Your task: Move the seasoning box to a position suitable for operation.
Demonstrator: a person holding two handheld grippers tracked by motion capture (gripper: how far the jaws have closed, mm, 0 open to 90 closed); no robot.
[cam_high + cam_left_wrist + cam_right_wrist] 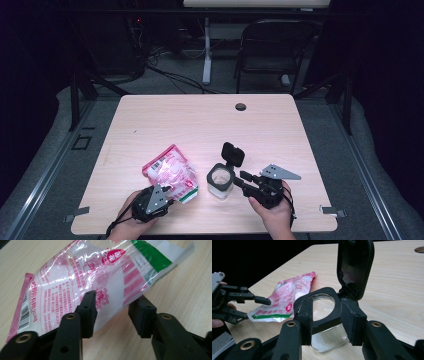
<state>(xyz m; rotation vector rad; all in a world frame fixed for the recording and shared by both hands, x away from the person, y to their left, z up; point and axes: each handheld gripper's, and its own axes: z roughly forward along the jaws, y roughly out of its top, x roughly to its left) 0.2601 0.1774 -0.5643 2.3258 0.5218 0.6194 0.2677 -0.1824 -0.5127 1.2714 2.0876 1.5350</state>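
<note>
The left gripper has its jaws apart around the pink bag's green-edged end. The right gripper clamps the glass jar's black rim (lid flipped up), near the table's front edge.

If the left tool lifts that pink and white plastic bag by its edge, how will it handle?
The bag will probably sag and fold, since its thin glossy film already wrinkles and lies partly raised off the table. It looks slippery, so the left tool, open around its lower edge, might lose it. The loose contents would likely shift toward the low end.
</note>
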